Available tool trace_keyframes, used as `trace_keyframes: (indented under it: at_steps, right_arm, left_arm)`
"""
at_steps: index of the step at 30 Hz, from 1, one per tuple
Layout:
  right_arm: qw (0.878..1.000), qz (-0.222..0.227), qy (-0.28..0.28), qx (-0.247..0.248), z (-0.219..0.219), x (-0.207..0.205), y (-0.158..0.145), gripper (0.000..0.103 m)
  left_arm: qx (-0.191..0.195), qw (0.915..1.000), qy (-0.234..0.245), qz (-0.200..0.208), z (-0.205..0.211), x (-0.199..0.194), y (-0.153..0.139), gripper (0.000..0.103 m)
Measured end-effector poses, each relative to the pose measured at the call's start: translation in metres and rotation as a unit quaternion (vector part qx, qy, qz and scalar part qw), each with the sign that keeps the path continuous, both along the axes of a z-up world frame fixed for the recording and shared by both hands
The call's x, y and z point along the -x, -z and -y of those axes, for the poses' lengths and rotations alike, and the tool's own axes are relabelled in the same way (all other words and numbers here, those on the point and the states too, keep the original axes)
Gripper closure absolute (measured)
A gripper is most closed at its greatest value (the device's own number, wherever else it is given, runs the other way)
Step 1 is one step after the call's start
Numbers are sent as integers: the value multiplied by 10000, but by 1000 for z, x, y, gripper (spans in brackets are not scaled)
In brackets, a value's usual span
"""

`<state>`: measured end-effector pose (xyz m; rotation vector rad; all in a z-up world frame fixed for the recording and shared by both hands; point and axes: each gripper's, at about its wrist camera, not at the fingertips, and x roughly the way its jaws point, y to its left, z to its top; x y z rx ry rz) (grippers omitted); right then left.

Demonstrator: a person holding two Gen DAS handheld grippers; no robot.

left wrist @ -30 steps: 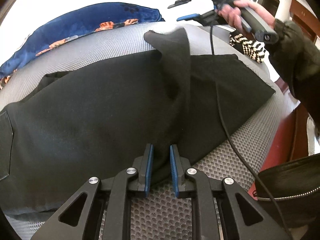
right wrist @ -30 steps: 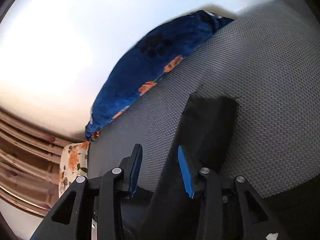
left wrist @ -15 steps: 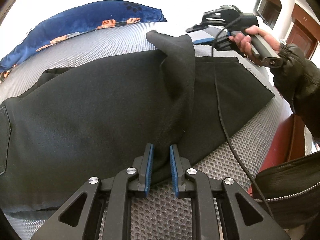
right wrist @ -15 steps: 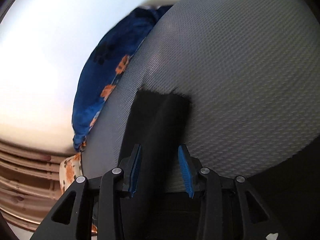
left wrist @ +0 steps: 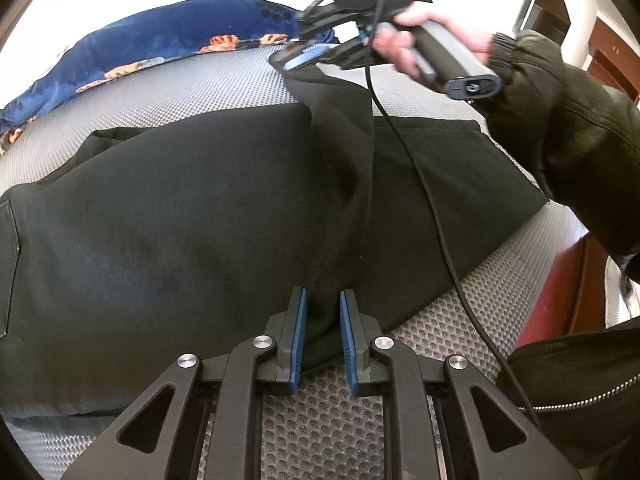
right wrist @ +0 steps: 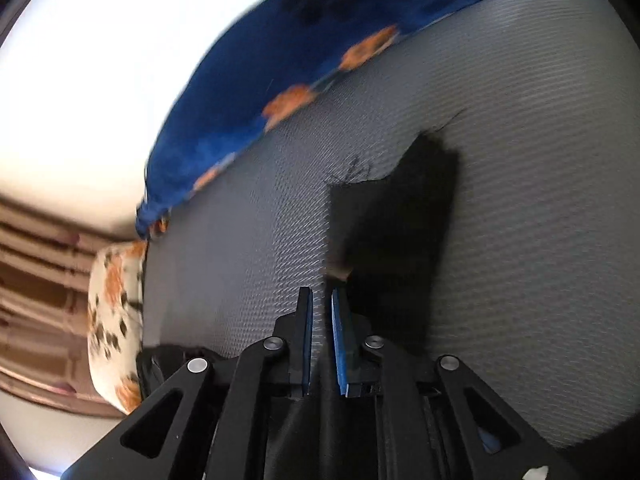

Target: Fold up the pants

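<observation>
Black pants [left wrist: 180, 220] lie spread on a grey mesh surface [left wrist: 200, 92]. One leg [left wrist: 344, 140] is folded over as a narrow strip running away from me. My left gripper [left wrist: 323, 294] is at its near end, shut on the fabric. A hand [left wrist: 404, 36] holds my right gripper [left wrist: 304, 40] down at the strip's far end. In the right wrist view the right gripper [right wrist: 321, 292] has its jaws closing to a narrow gap. The leg end [right wrist: 400, 232] lies mostly right of the fingers, and its left edge runs in between them.
A blue blanket with orange marks [left wrist: 160, 48] borders the far side of the mesh, and a floral pillow [right wrist: 114, 300] lies at its left end. A black cable [left wrist: 432, 208] hangs across the pants. A black zipped bag [left wrist: 580, 380] sits at the near right.
The right gripper came down onto the far end of the folded leg and its jaws narrowed. The leg end shifted from between the fingers to their right. The left gripper kept still.
</observation>
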<state>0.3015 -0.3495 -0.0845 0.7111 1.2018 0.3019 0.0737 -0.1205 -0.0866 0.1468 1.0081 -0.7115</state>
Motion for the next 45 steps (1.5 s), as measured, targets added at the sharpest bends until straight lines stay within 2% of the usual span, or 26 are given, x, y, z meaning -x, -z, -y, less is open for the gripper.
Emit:
trace_keyframes:
  at_steps: [2, 3, 7, 11, 19, 23, 27, 32, 34, 35, 40, 45]
  right_arm:
    - [9999, -25, -146, 64, -12, -6, 2, 75]
    - [9998, 26, -201, 61, -14, -7, -1, 73]
    - [9993, 343, -150, -85, 3, -1, -19, 73]
    - [9990, 420, 147, 39, 38, 12, -26, 73]
    - [9941, 213, 1058, -56, 107, 41, 6, 73]
    - [9945, 95, 1024, -179, 112, 40, 23, 73]
    - [9933, 231, 1065, -394, 109, 30, 31, 73]
    - [9929, 350, 1014, -505, 105, 8, 36, 80]
    - [9927, 302, 1051, -519, 105, 3, 38, 87]
    - [9929, 296, 1067, -445, 104, 2, 37, 96]
    - [9929, 325, 1119, -223, 105, 16, 23, 98]
    - [9902, 566, 1278, -31, 119, 48, -17, 99]
  left_arm:
    - [24, 10000, -7, -9, 0, 0, 0, 85]
    - [38, 10000, -9, -16, -1, 0, 1, 85]
    - [86, 10000, -7, -32, -2, -1, 1, 85]
    - [131, 9999, -6, -67, -4, -2, 2, 85]
    - [98, 9999, 17, -77, -4, -3, 3, 85]
    - [94, 9999, -1, -94, -3, -3, 3, 85]
    - [70, 9999, -17, -84, -1, -3, 2, 85]
    - [68, 9999, -23, -95, -2, -3, 2, 85]
    - [76, 9999, -37, -100, -2, -3, 2, 85]
    - [78, 9999, -43, -101, -2, -3, 2, 85]
    - [85, 9999, -59, -106, -2, -2, 2, 85]
    - [-8, 10000, -47, -65, 0, -1, 1, 85]
